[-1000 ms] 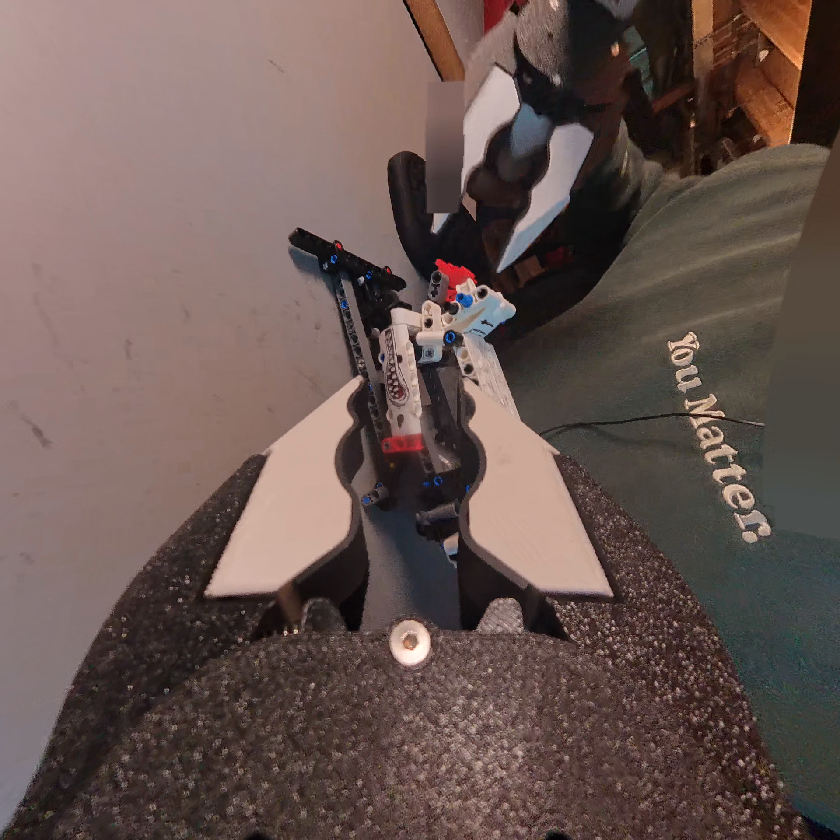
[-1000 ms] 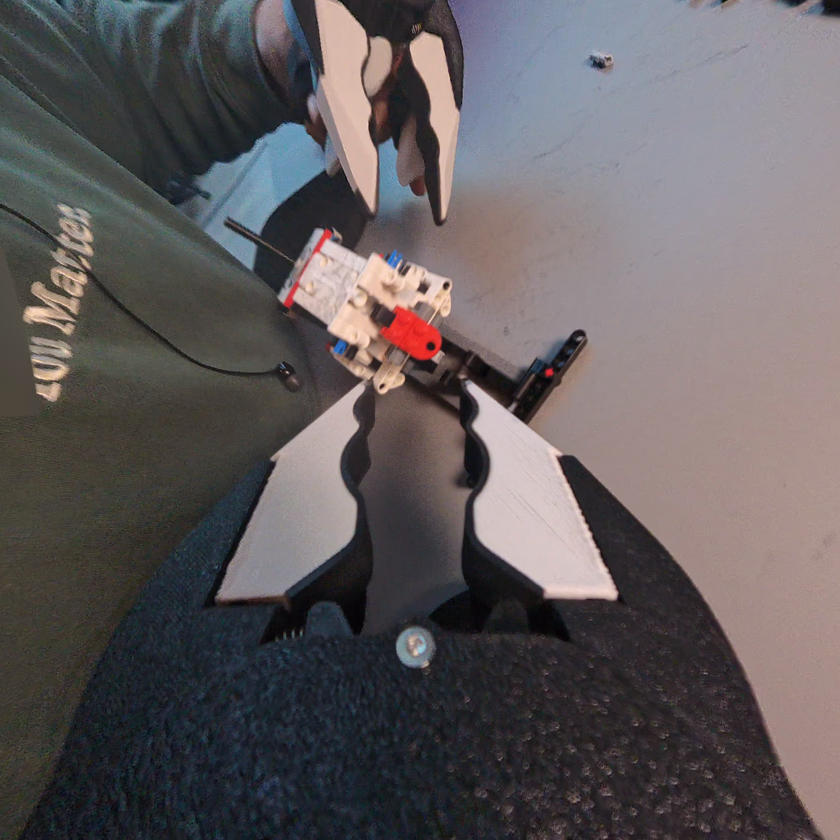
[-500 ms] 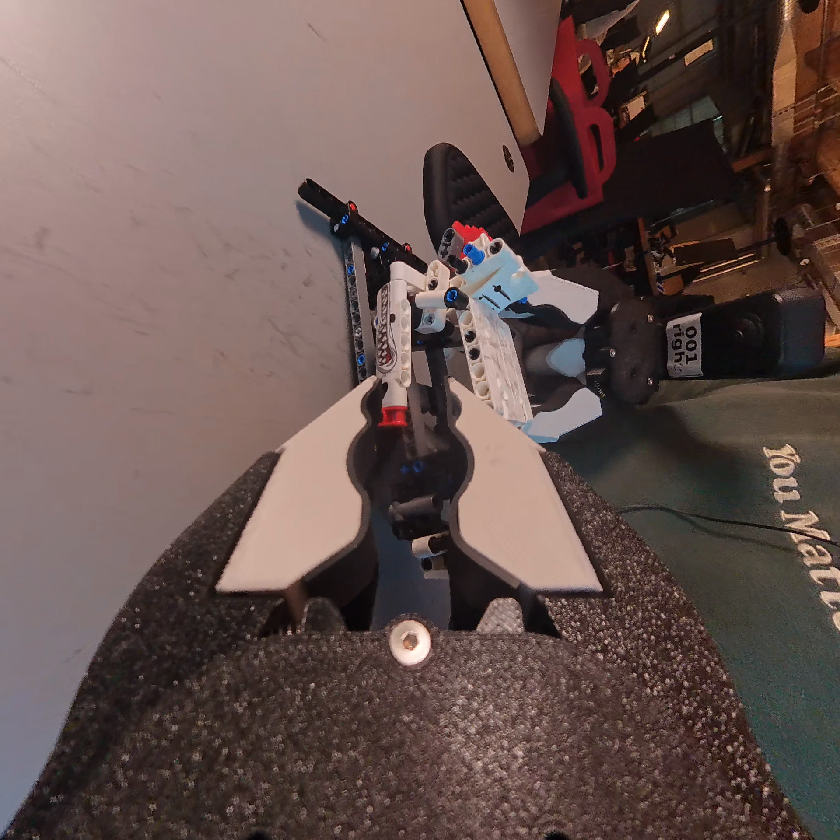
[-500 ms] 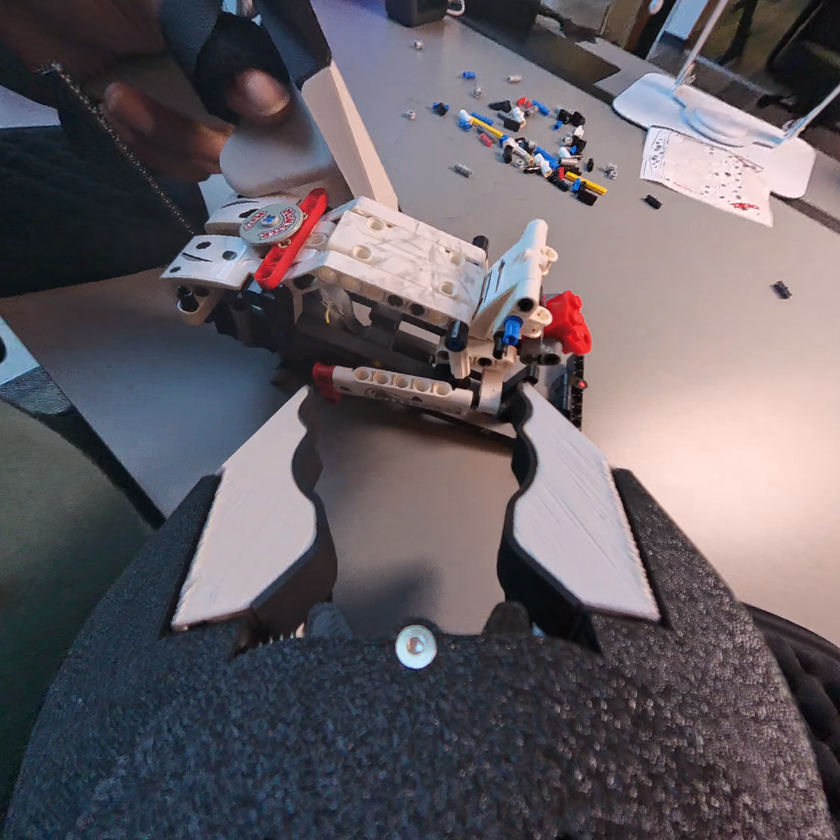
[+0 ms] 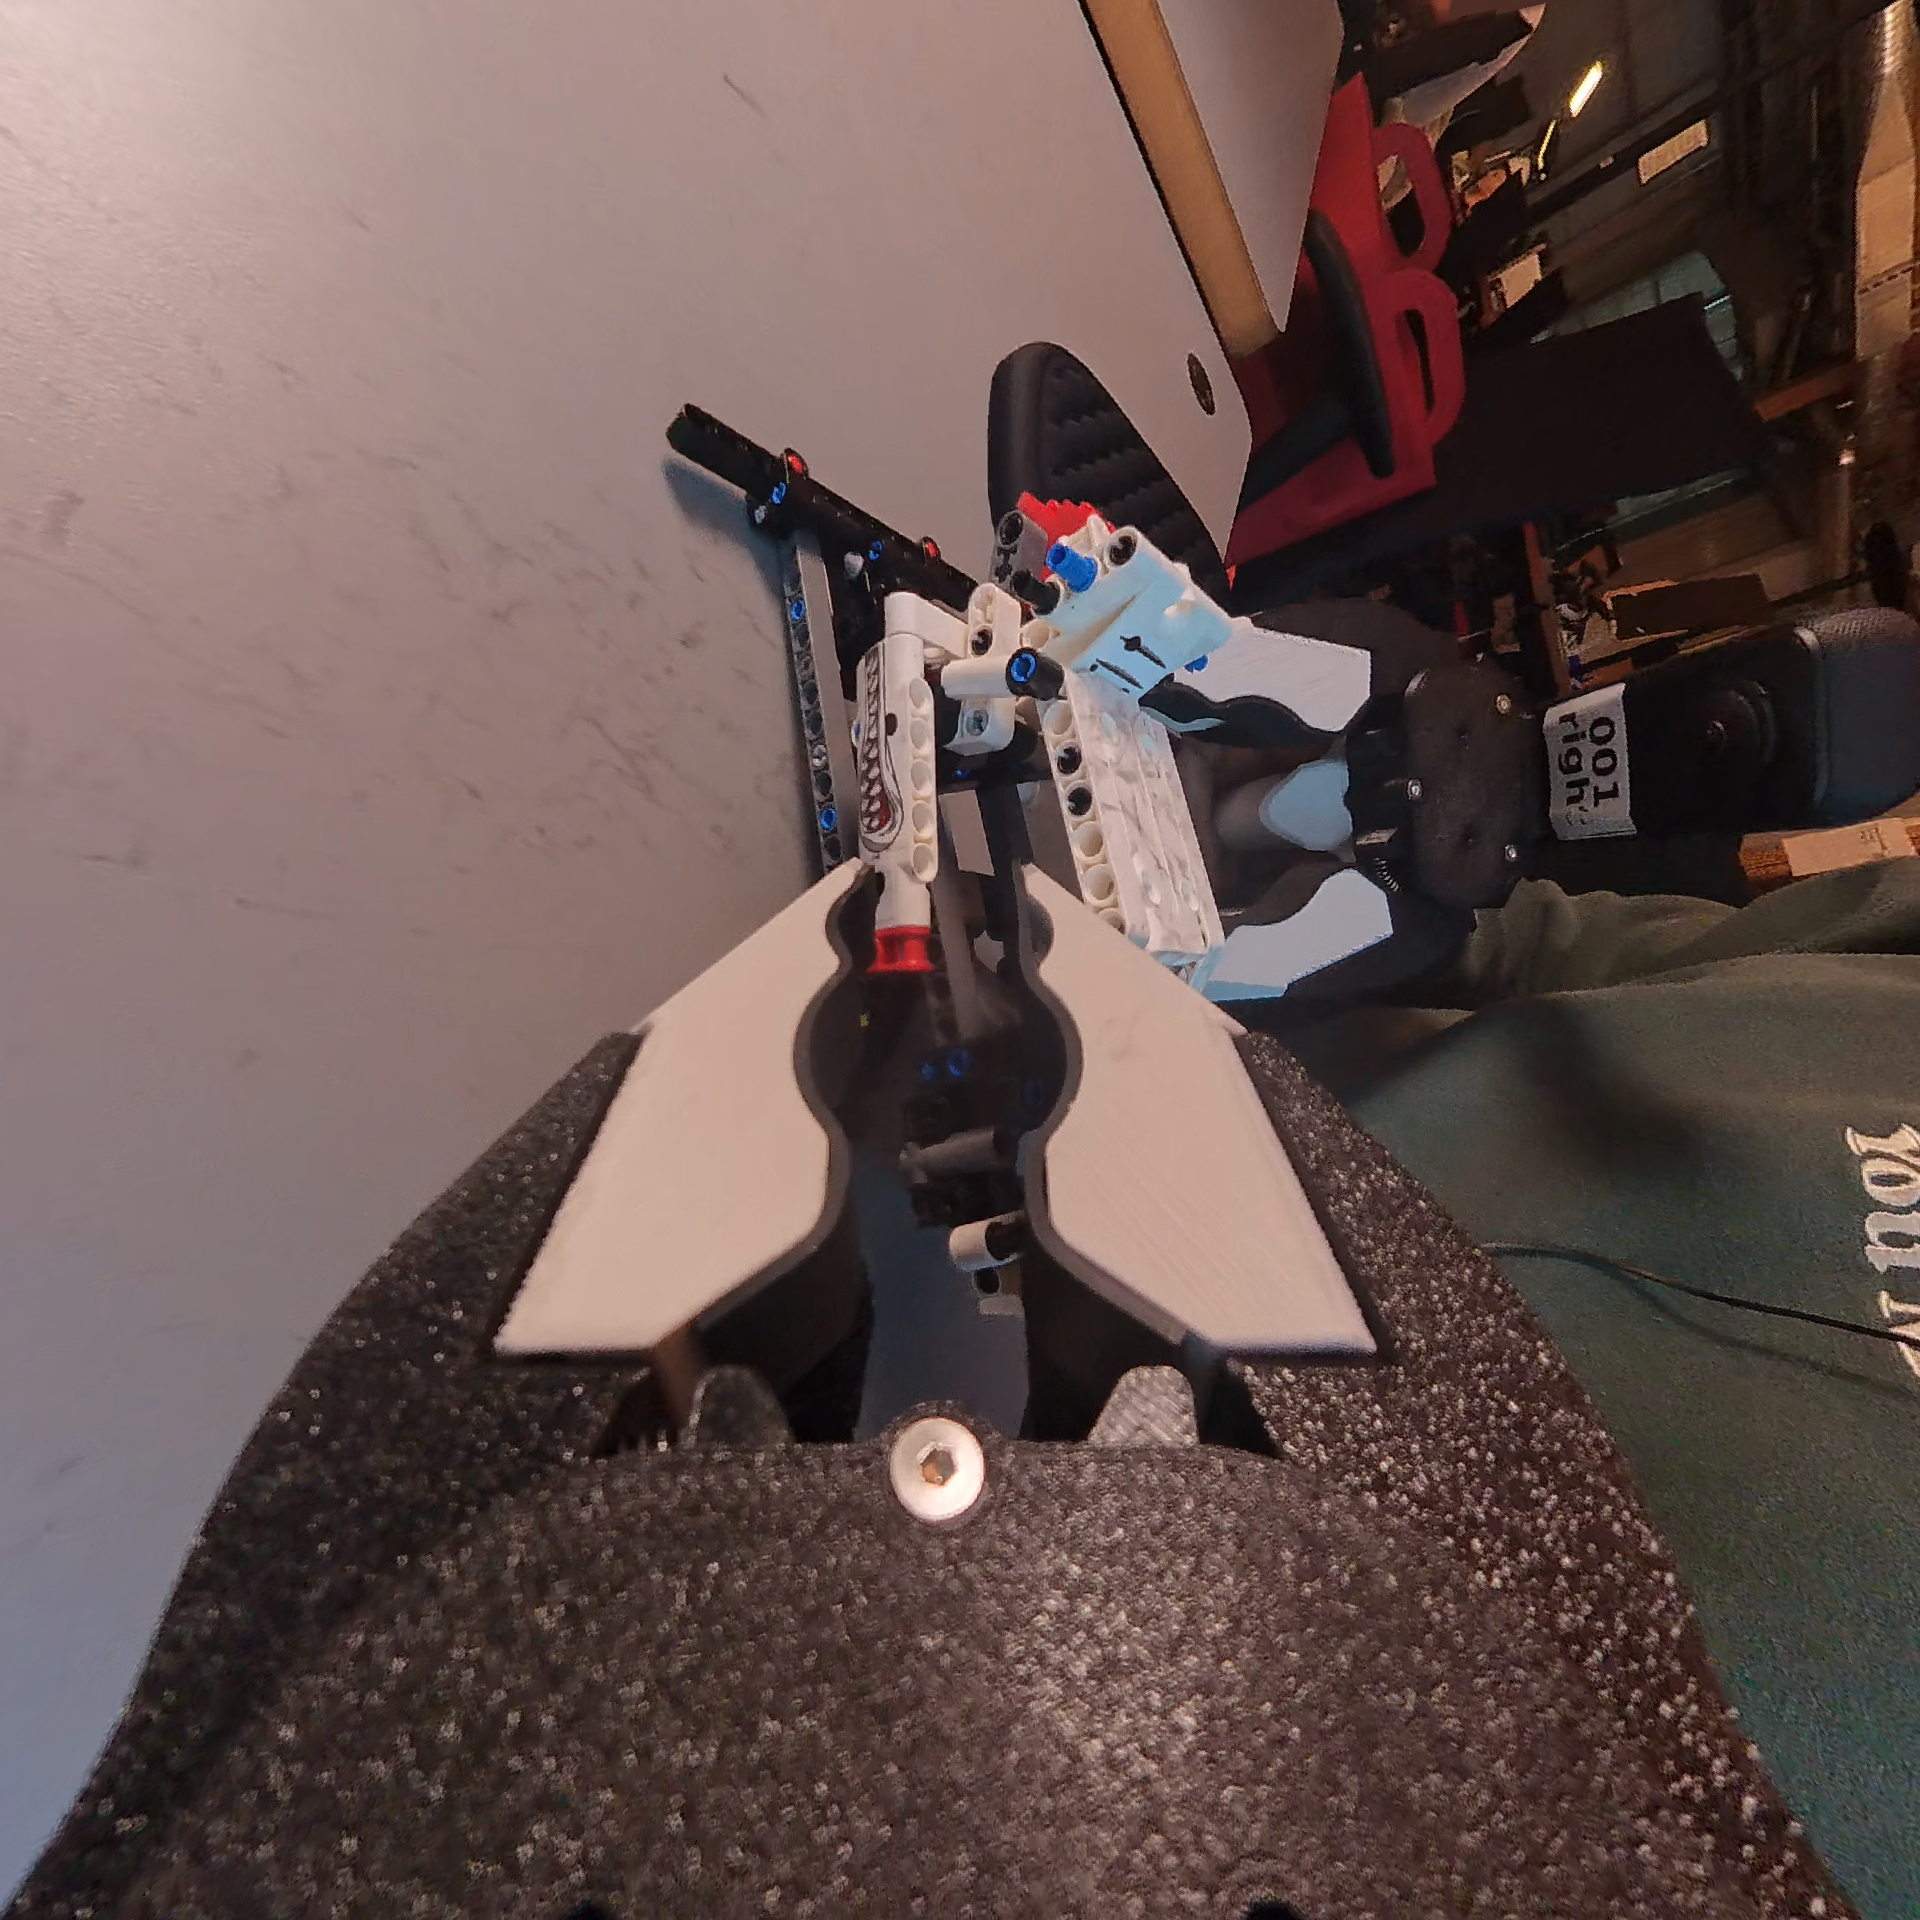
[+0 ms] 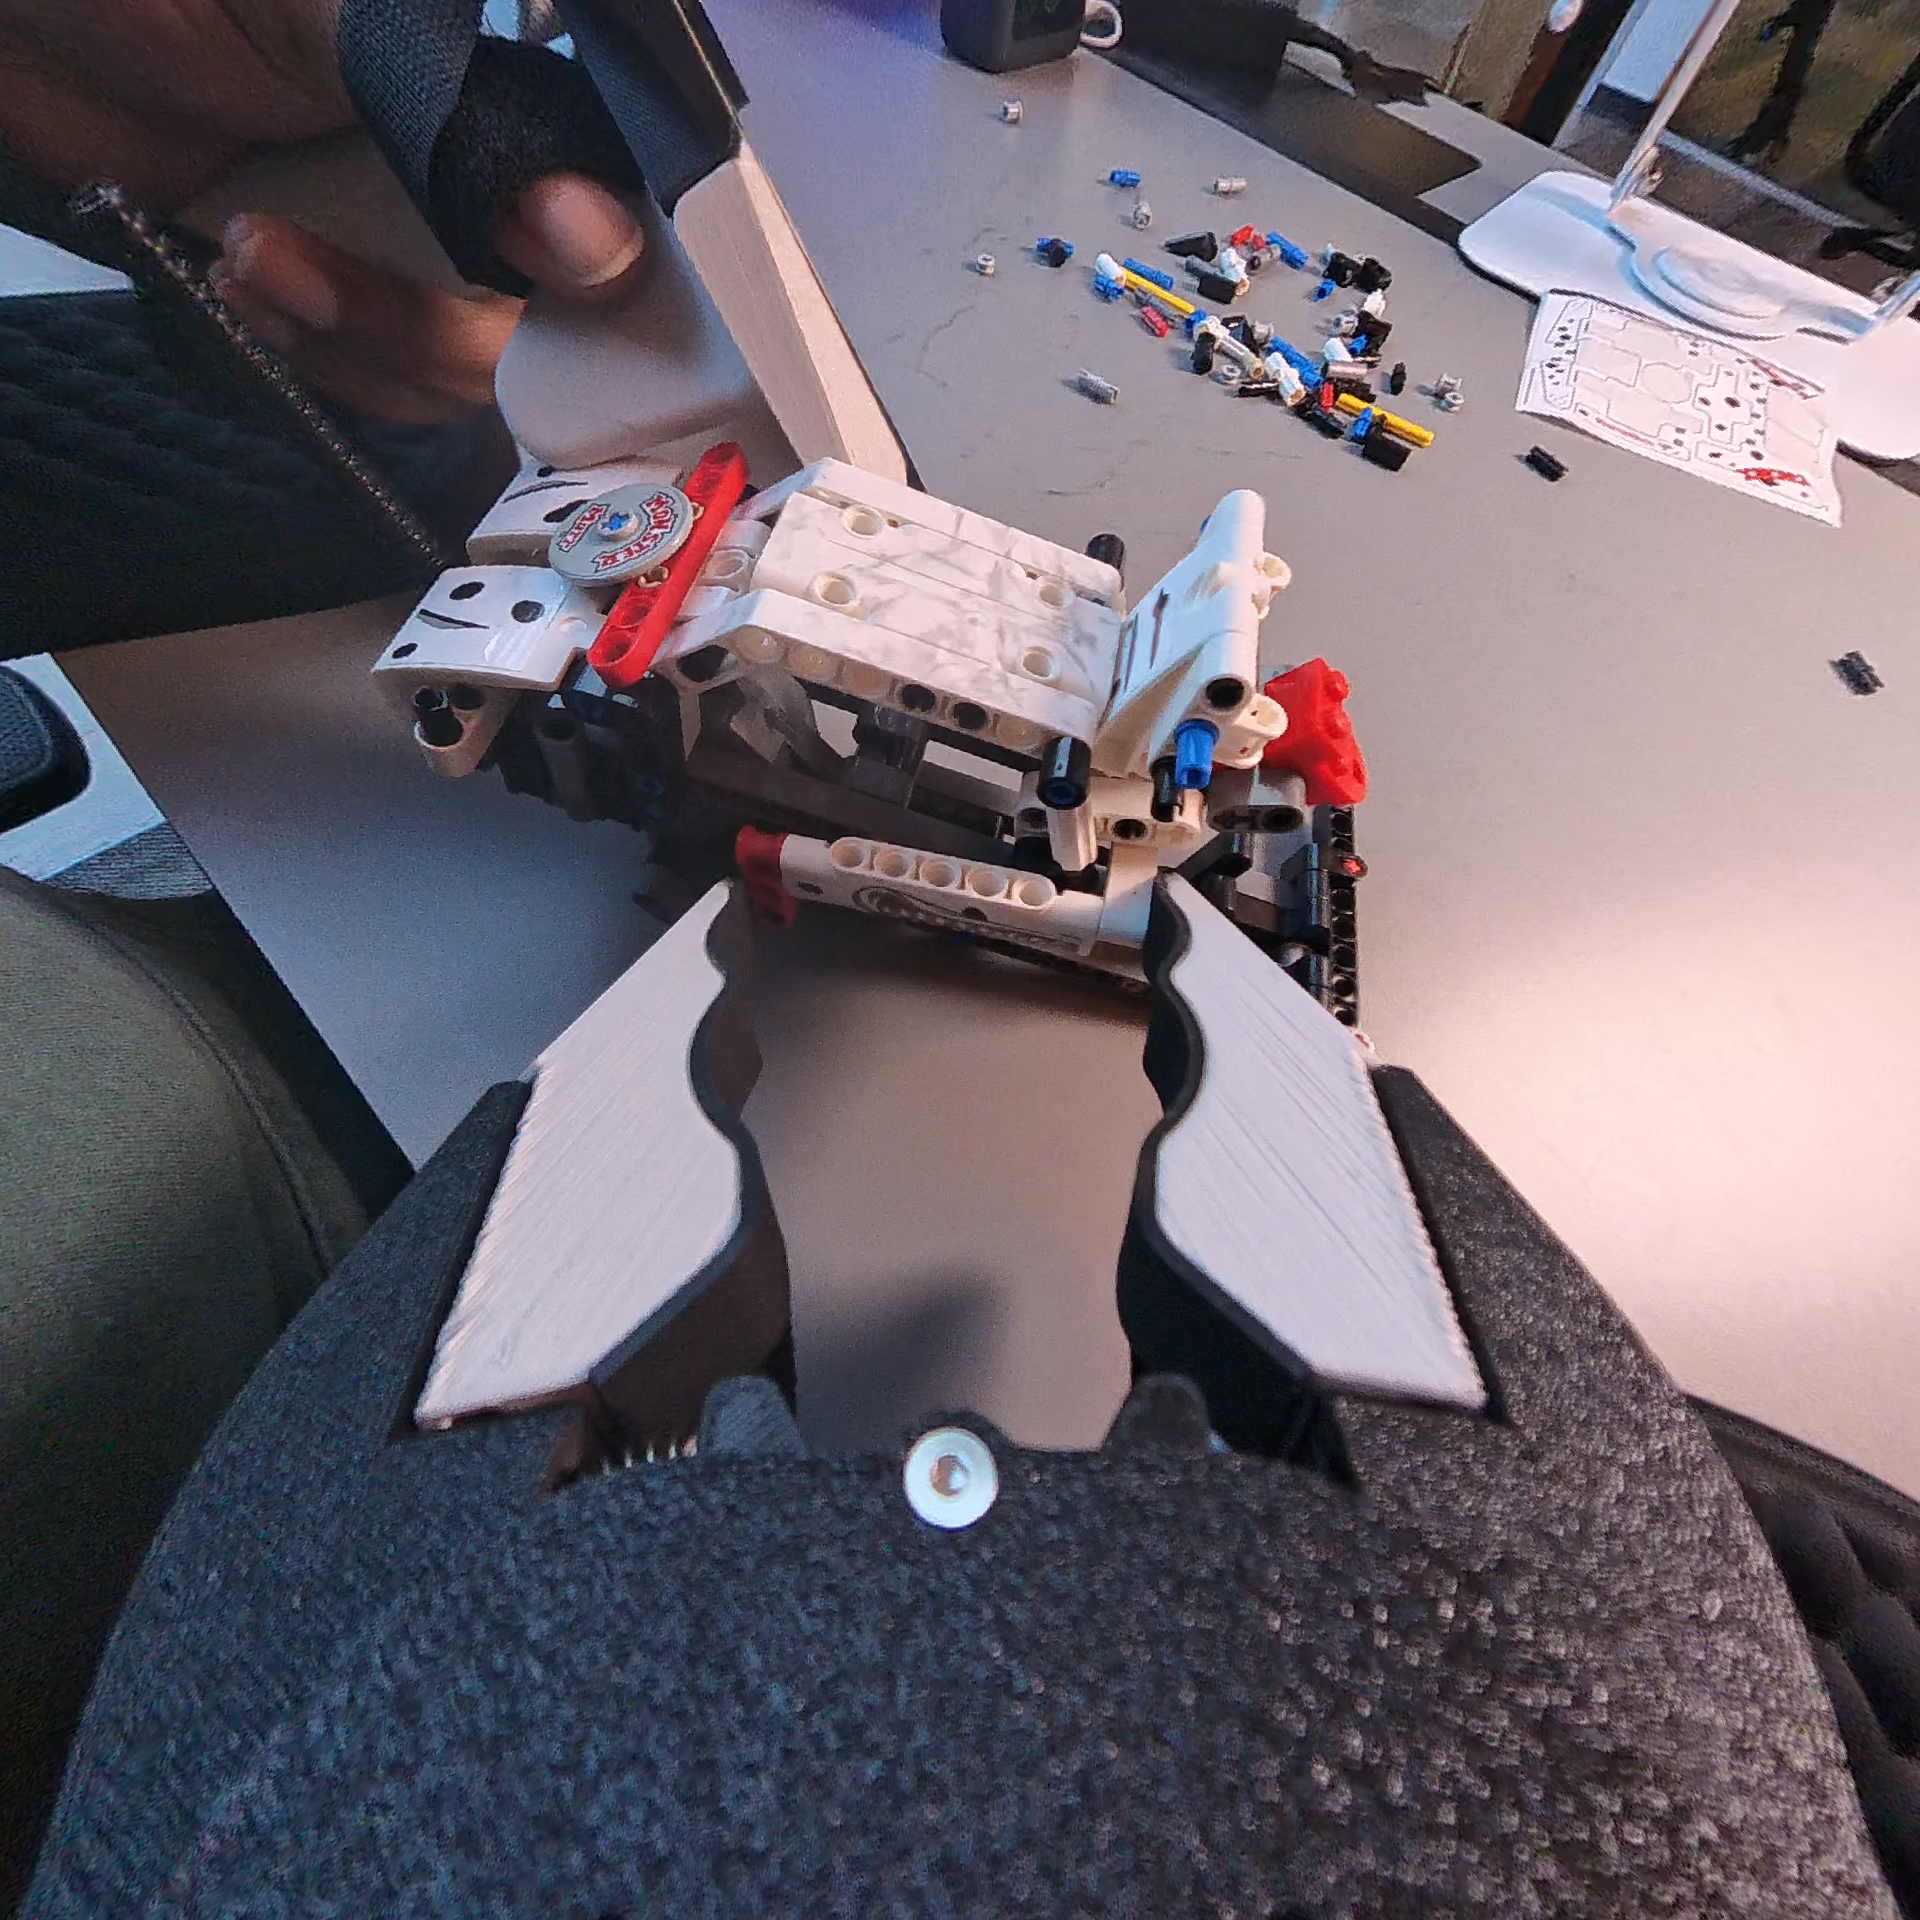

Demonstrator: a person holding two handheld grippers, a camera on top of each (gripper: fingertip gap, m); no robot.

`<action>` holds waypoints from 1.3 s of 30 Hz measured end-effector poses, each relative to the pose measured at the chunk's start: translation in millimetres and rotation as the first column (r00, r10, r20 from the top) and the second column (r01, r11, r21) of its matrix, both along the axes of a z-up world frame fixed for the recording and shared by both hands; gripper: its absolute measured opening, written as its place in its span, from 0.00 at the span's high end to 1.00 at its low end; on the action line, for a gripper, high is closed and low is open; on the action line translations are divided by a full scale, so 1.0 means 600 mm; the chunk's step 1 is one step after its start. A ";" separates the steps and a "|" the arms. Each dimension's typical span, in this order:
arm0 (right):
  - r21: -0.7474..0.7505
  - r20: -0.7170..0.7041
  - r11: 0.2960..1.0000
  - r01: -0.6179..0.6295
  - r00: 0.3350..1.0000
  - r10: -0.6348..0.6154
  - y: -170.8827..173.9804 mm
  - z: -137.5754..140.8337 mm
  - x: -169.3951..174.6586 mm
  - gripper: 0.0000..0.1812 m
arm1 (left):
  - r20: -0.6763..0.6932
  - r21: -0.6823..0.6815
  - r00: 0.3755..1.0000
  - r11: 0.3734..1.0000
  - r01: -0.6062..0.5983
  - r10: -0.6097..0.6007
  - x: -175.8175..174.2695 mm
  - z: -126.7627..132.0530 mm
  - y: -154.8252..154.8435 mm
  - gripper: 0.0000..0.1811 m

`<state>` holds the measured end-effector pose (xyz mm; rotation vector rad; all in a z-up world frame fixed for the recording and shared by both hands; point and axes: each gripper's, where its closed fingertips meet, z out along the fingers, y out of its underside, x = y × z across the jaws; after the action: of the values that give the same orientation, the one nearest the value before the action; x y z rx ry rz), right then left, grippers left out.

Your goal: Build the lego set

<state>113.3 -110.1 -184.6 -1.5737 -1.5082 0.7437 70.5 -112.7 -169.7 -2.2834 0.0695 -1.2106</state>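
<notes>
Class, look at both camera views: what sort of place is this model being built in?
Probably a workshop or lab desk: a grey table with loose building pieces and an instruction sheet, with cluttered shelving behind.

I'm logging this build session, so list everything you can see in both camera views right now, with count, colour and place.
Lego model: one, white with black frame and red bits, on the table, held at its rear.
Loose Lego pieces: many, blue, yellow, black, white, scattered far across the table.
Sticker sheet: one, white, far right of the table.
Stand base: one, silver-white, behind the sheet.
Table: one, grey.
Chair: one, black, past the table edge.
Green sweatshirt: one, person's torso.
Left claw: shut on the model.
Right claw: open, tips beside the model's lower white beam.
</notes>
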 end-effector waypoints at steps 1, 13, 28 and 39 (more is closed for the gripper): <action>-0.008 0.003 1.000 -0.007 1.000 0.007 0.001 -0.001 -0.001 0.59 | 0.002 0.006 1.000 1.000 0.002 -0.002 -0.001 0.001 0.001 0.86; -0.022 0.012 0.999 0.026 1.000 -0.026 0.014 -0.004 -0.006 0.56 | -0.029 0.273 0.999 0.962 -0.013 0.022 -0.033 0.087 -0.062 0.63; -0.155 -0.017 0.987 0.048 0.999 -0.051 0.019 0.000 -0.008 0.57 | -0.434 0.315 0.885 0.949 -0.025 0.167 0.002 -0.002 -0.069 0.57; -0.105 -0.006 0.991 0.077 0.997 -0.078 0.025 0.001 -0.009 0.55 | -0.513 0.290 0.857 0.948 0.131 0.039 -0.009 0.001 -0.059 0.62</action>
<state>107.6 -94.9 -183.7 -1.6943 -1.4123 0.7964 65.3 -148.1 -169.2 -2.2550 0.4854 -0.5225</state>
